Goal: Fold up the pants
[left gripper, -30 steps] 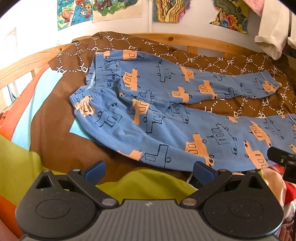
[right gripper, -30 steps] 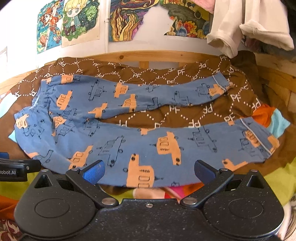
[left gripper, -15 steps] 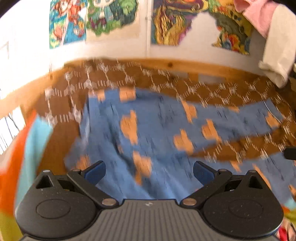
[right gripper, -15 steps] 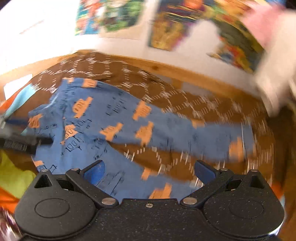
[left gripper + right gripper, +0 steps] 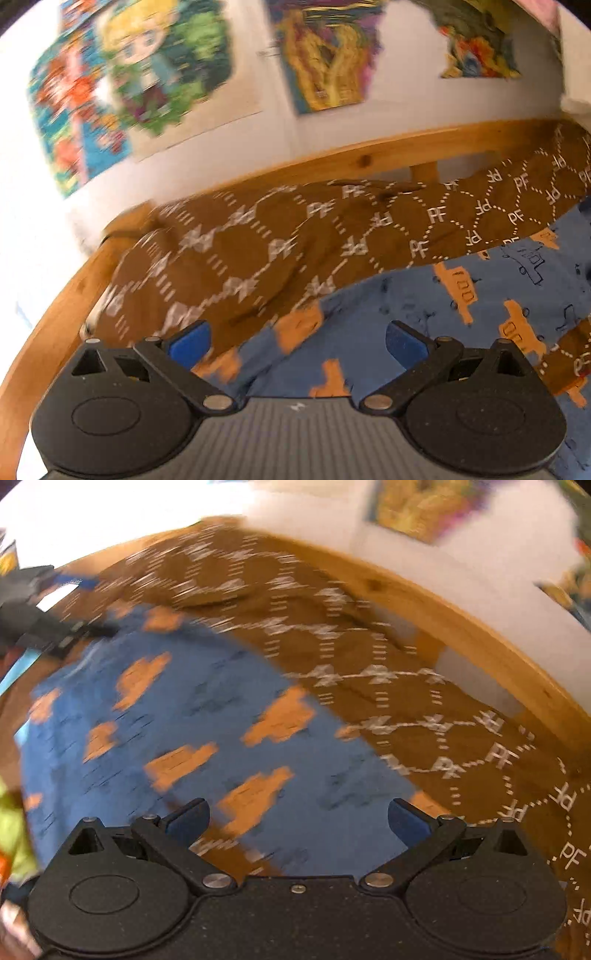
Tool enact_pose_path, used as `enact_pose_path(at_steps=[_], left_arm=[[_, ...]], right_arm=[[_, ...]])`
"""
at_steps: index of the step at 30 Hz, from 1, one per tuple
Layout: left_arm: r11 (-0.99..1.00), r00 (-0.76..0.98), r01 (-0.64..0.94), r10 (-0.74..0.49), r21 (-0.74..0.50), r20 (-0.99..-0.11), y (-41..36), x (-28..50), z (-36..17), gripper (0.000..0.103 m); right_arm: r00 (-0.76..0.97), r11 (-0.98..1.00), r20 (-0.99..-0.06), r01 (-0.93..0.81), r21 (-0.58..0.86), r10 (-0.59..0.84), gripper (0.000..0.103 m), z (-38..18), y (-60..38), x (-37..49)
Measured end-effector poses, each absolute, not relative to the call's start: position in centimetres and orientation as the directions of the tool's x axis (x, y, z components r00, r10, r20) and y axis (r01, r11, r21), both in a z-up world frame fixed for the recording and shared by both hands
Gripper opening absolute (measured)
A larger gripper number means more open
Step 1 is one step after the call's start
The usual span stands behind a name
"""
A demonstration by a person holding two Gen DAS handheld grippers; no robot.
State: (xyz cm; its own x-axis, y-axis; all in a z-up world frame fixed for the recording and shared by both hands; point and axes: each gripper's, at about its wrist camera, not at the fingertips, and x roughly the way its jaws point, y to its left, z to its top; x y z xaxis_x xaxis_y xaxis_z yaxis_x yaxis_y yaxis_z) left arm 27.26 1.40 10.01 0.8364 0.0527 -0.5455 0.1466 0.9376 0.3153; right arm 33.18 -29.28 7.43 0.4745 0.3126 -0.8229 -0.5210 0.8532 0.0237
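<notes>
Holding both tools over the bed, I see the blue pants (image 5: pixel 424 325) with orange trucks spread on the brown blanket (image 5: pixel 295 240) near the wooden bed rail (image 5: pixel 351 162). My left hand-held gripper (image 5: pixel 297 338) gapes wide with nothing between its blue pads — it sits above the pants' edge by the blanket. My right hand-held gripper (image 5: pixel 297 816) is spread just as wide, empty, over the blue cloth — much of that view is blurred.
</notes>
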Motion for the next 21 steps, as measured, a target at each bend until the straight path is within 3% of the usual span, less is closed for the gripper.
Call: enact_pose_path(at_steps=[3,8,16,20,21], left_arm=[[0.889,0.835,0.250,0.003,0.384,-0.551,-1.1,30.3,8.4,0.103],[0.811,0.804,0.365,-0.027,0.457,-0.593,-4.5,35.3,6.1,0.098],[0.754,0.715,0.487,-0.055,0.440,-0.697,-5.3,38.7,4.6,0.067],[0.716,0.657,0.551,-0.054,0.430,-0.752,-5.5,39.5,3.6,0.055],[0.699,0.657,0.559,-0.045,0.446,-0.753,-5.7,39.4,3.4,0.044]], right_arm=[[0.506,0.895,-0.812,-0.443,0.046,0.292,0.102,6.1,-31.8,36.4],[0.482,0.923,-0.801,-0.317,0.217,0.354,0.101,3.6,-35.2,41.6],[0.347,0.871,-0.854,-0.441,0.217,0.388,0.076,-0.7,-34.6,45.9],[0.320,0.884,-0.865,-0.395,0.249,0.387,0.074,-2.4,-35.8,46.8],[0.317,0.878,-0.859,-0.398,0.265,0.402,0.072,-2.4,-35.9,46.8]])
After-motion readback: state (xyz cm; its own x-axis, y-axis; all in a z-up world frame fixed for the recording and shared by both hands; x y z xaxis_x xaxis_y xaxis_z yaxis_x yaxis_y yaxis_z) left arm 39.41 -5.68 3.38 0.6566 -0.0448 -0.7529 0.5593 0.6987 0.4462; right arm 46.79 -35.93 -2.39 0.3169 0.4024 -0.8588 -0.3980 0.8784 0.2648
